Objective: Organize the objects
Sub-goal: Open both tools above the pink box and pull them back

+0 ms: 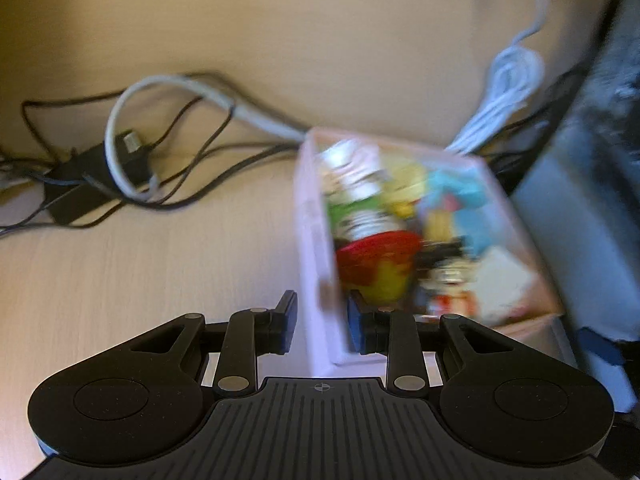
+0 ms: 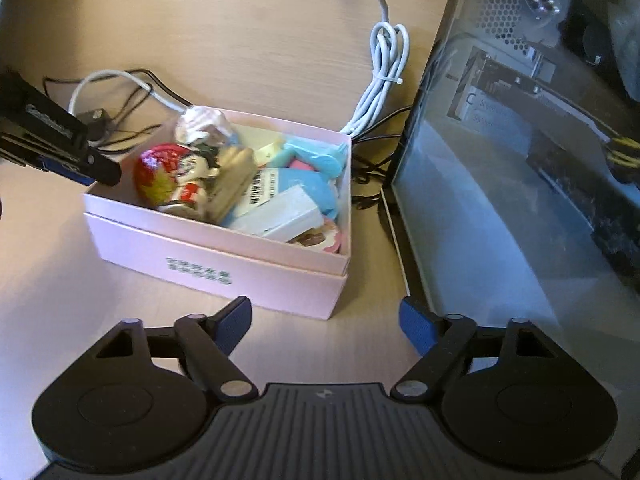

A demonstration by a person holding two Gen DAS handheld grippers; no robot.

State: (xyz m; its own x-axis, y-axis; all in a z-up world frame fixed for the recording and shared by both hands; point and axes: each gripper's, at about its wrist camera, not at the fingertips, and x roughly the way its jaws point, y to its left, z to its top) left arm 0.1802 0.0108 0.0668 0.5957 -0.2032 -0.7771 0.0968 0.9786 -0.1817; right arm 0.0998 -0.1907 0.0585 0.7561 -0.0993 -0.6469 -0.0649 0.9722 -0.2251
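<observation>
A pink cardboard box (image 2: 200,256) stands on the wooden desk, packed with small items: a red and yellow ball (image 2: 156,174), a little figurine (image 2: 192,188), a white carton (image 2: 284,212) and light blue pieces (image 2: 316,156). My left gripper (image 1: 322,320) straddles the box's left wall (image 1: 316,240), one finger outside and one inside; a thin gap shows beside the pads, so it is open. The right wrist view shows that left gripper (image 2: 100,168) at the box's left corner. My right gripper (image 2: 326,320) is open just in front of the box's near corner, holding nothing.
A computer case with a glass side panel (image 2: 500,200) stands close to the box's right. A bundled white cable (image 2: 384,80) lies behind the box. Black wires and a small black adapter (image 1: 80,188) sprawl across the desk to the left.
</observation>
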